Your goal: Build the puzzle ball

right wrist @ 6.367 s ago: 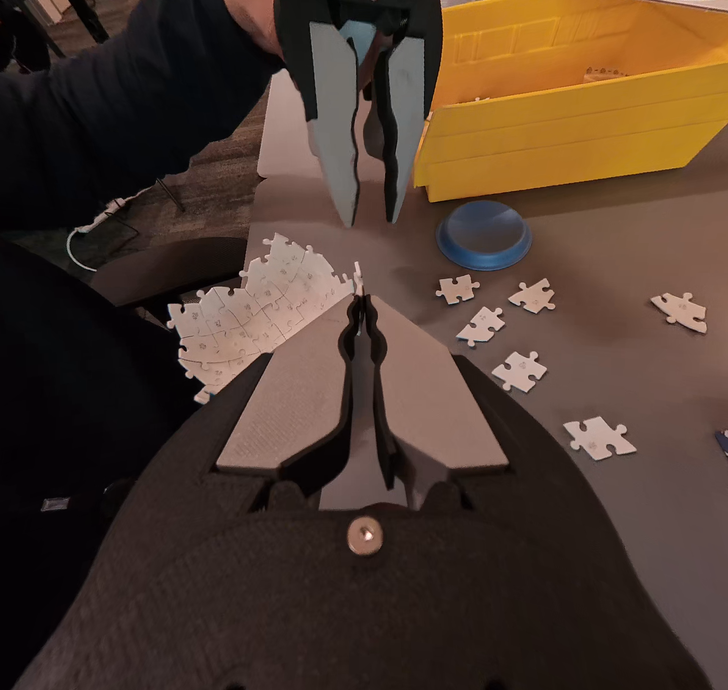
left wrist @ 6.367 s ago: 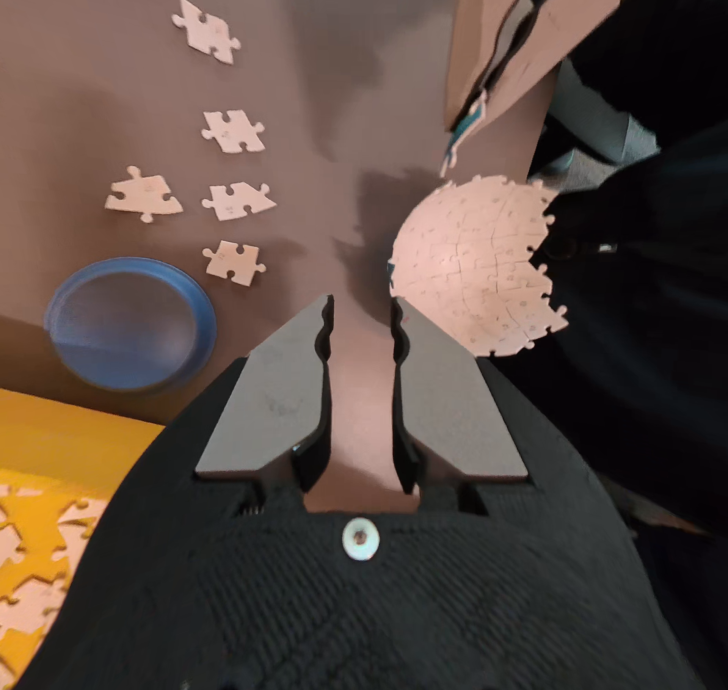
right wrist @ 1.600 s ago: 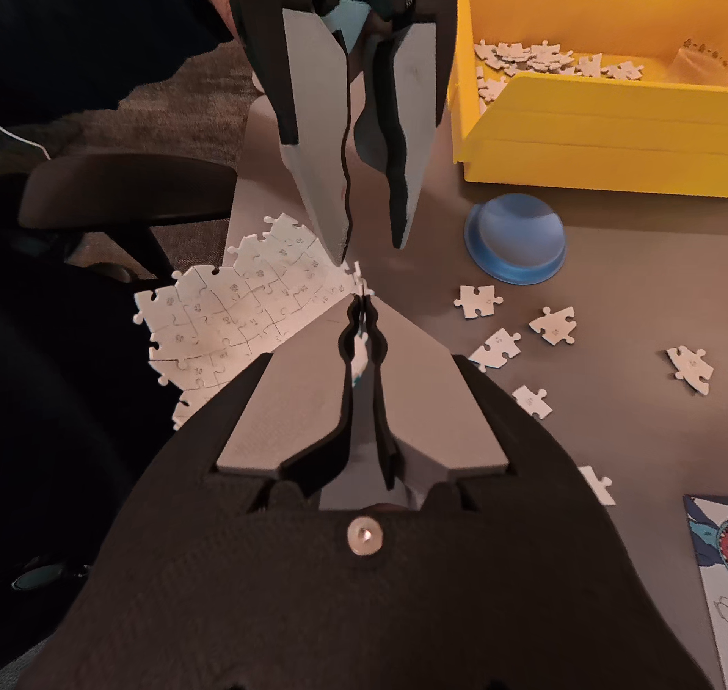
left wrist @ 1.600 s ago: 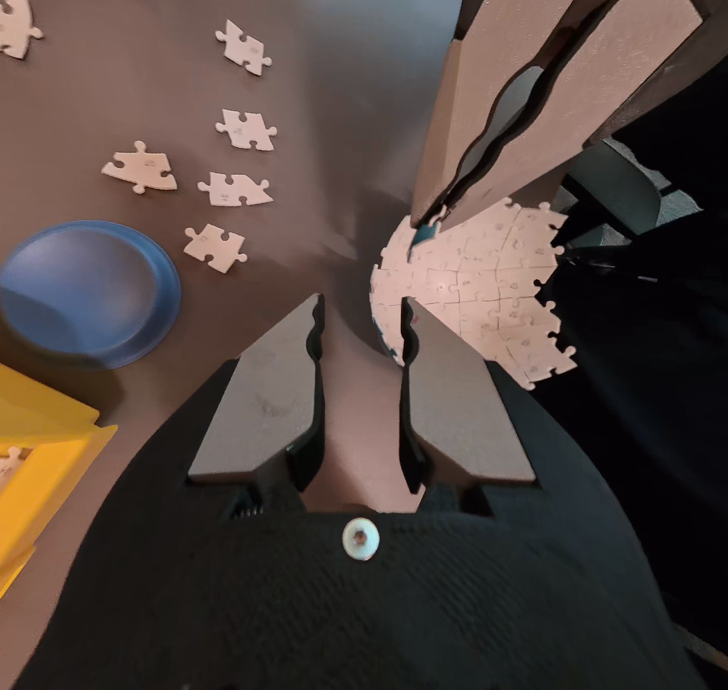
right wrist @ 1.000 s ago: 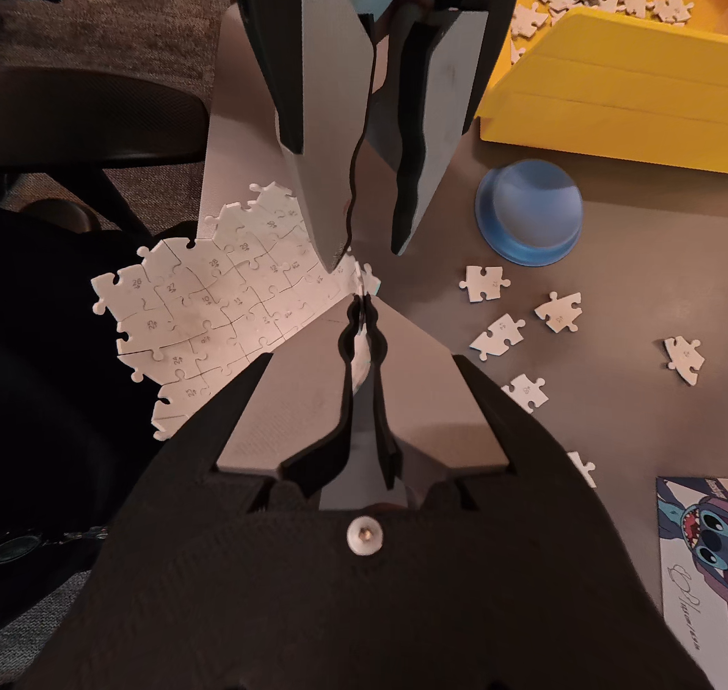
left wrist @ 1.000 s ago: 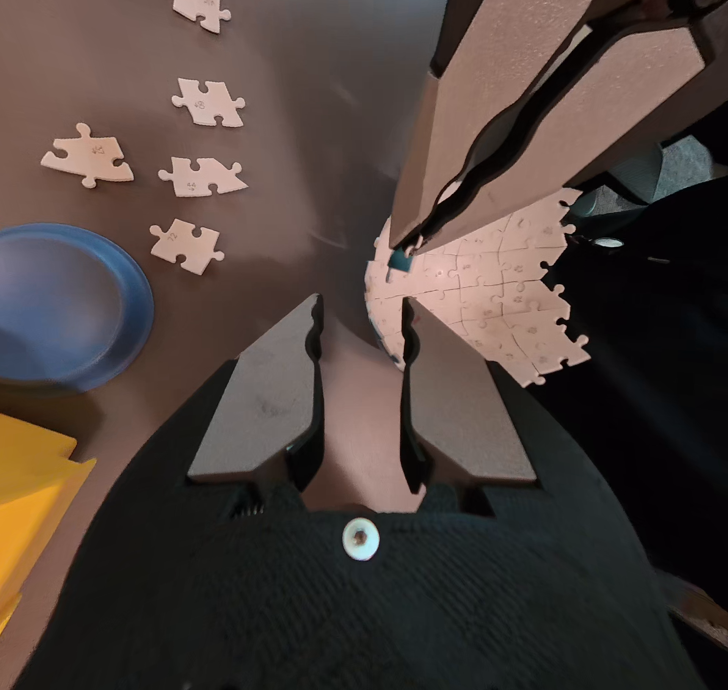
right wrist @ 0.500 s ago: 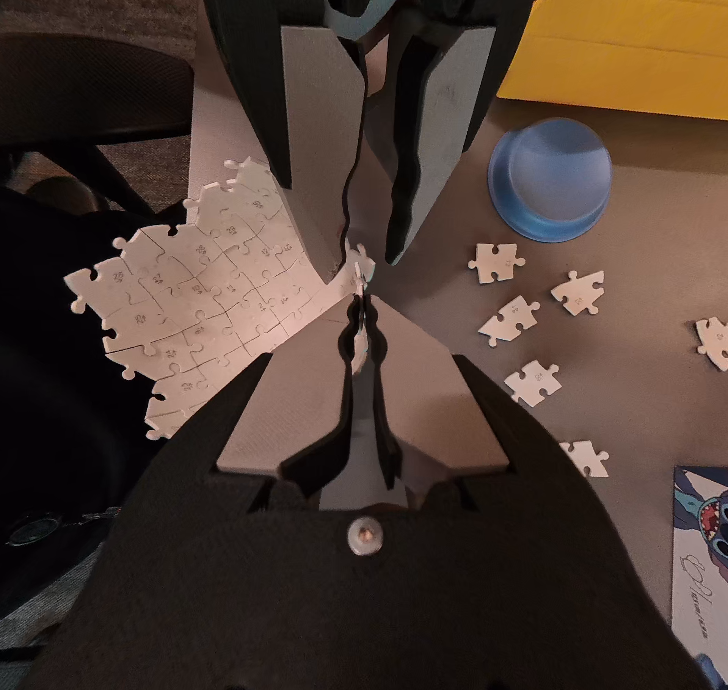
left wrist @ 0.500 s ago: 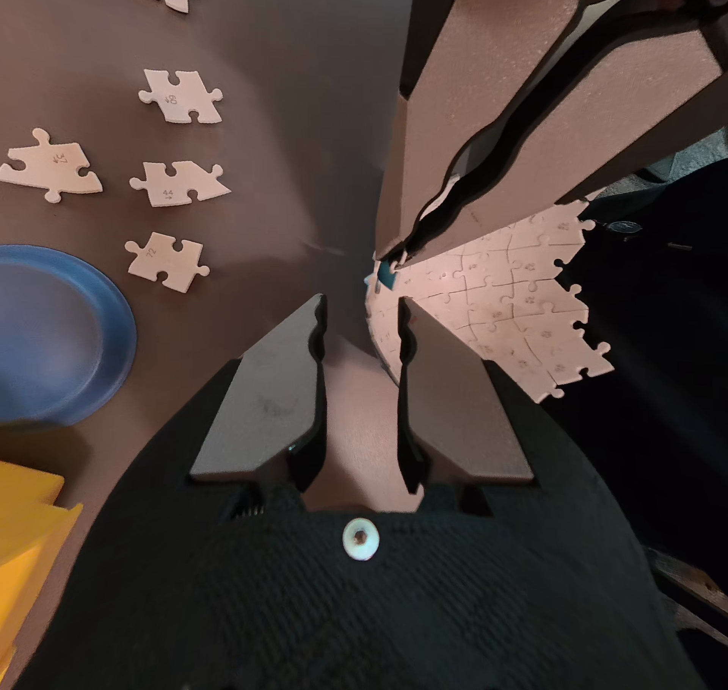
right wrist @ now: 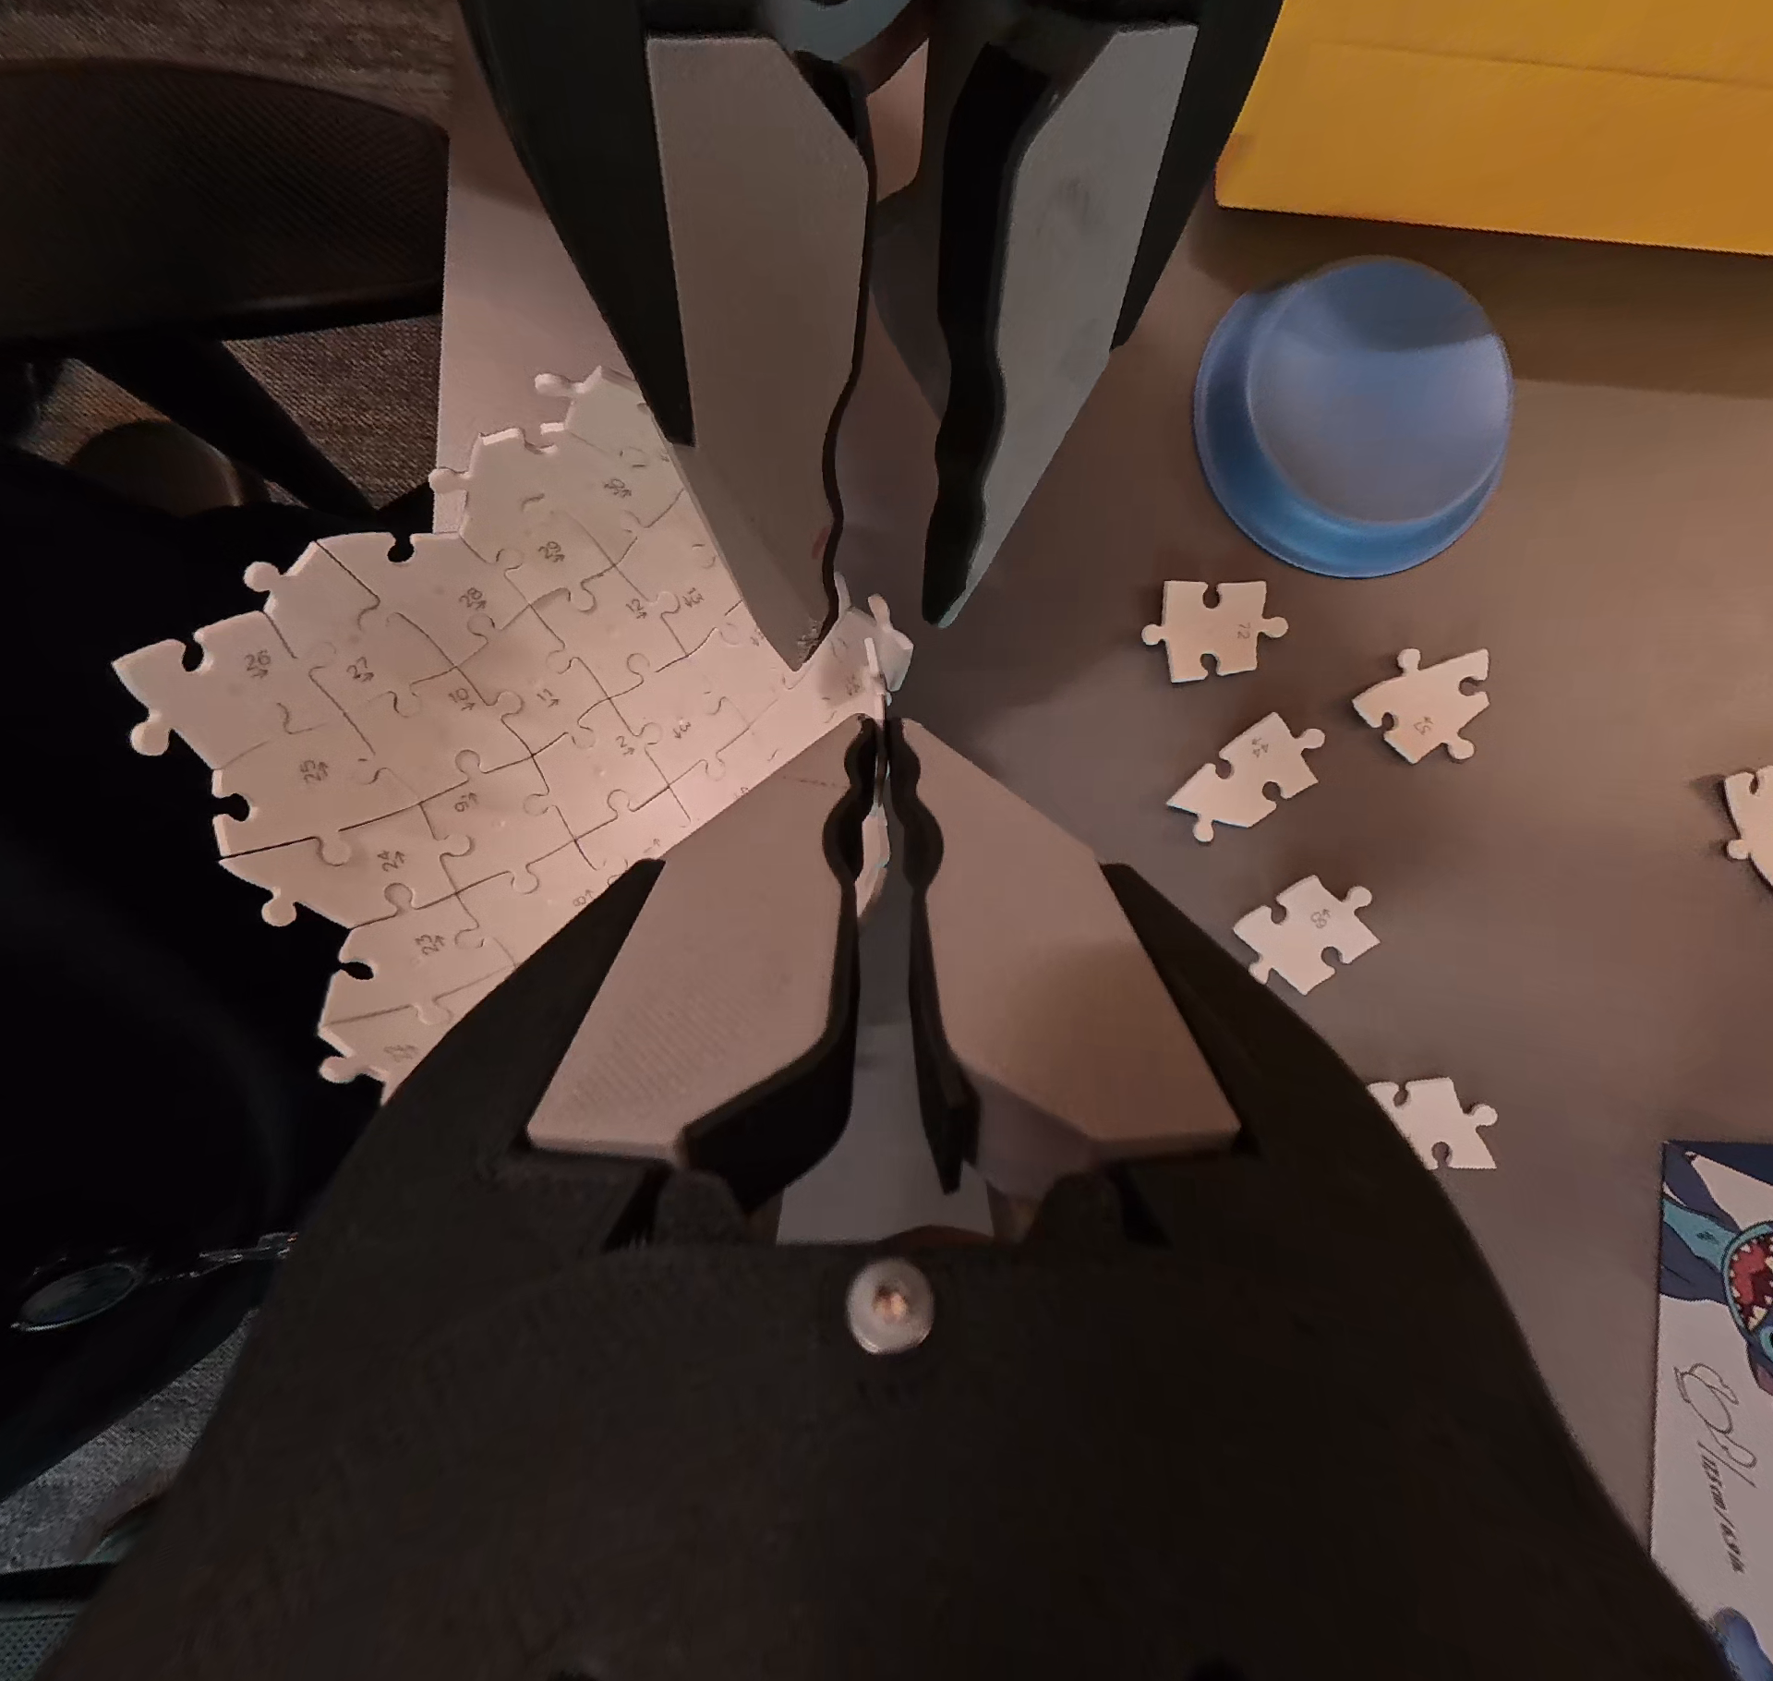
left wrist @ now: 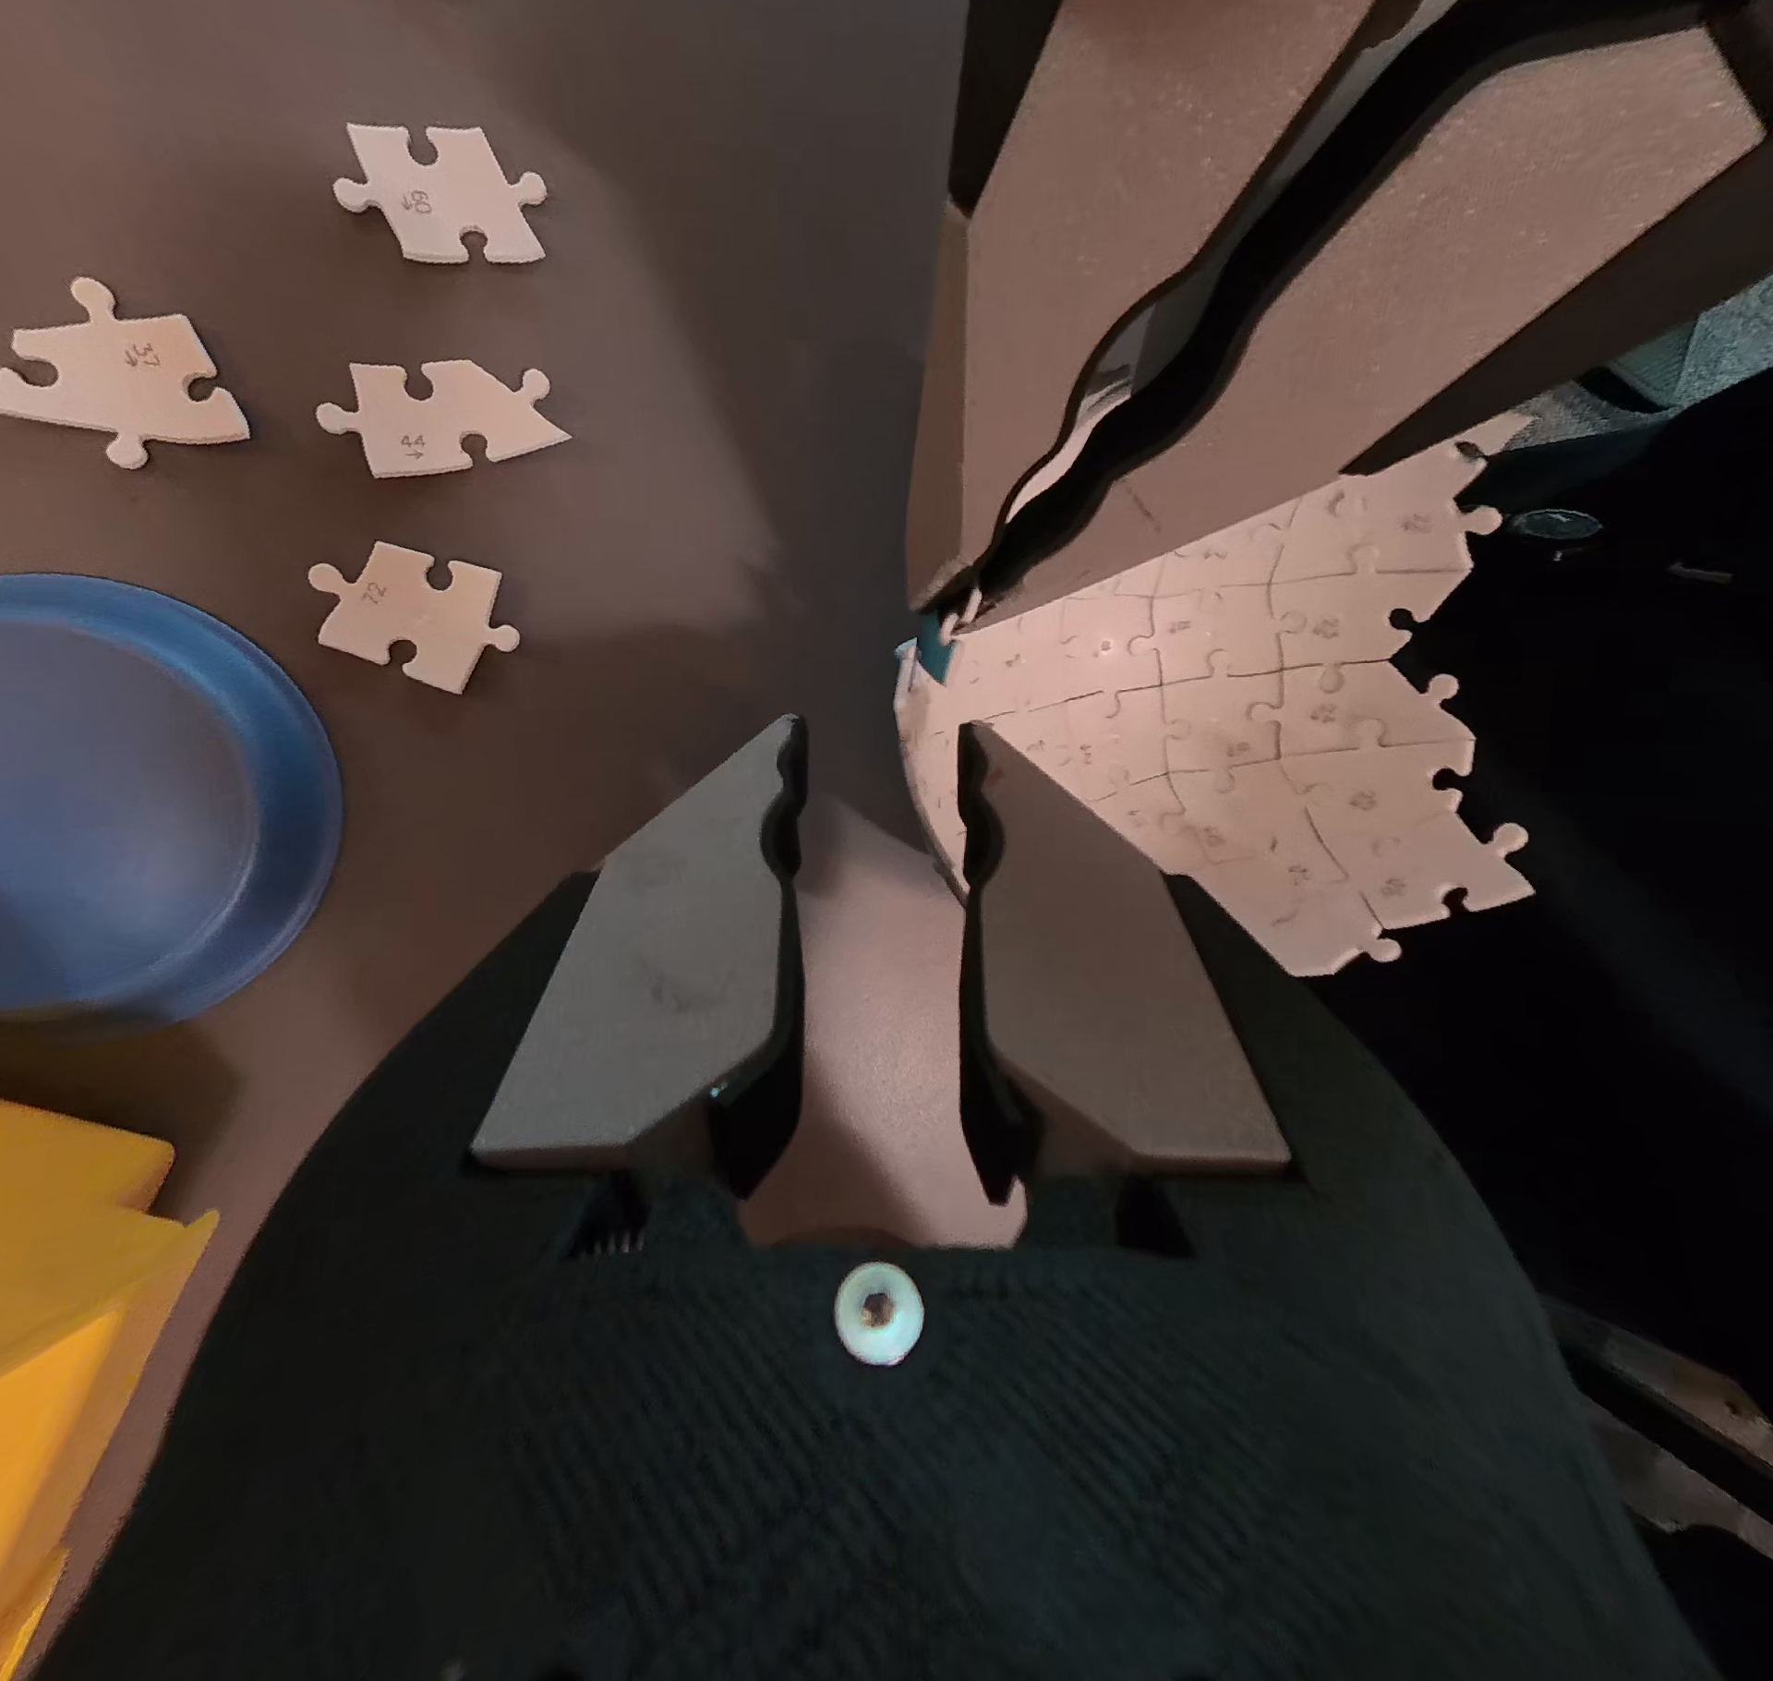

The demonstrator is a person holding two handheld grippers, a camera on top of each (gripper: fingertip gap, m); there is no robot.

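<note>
The partly built puzzle ball is a curved white shell of joined pieces, held off the table edge; it also shows in the left wrist view. My right gripper is shut on the shell's rim and enters the left wrist view from the top right. My left gripper is open, with the shell's rim between its jaws, close to its right finger. It comes down from the top of the right wrist view, its tips either side of a small tab on the rim.
Several loose white pieces lie on the brown table, also in the right wrist view. A blue dome-shaped stand, a yellow bin and a picture card are nearby. A dark chair stands beyond the table edge. Both grippers' tips are close together, under 4 cm apart. Both grippers' tips are roughly 30 cm from the picture card.
The two grippers have drawn closer together around the shell's rim. The left jaws have narrowed slightly. The right gripper stays shut on the shell.
</note>
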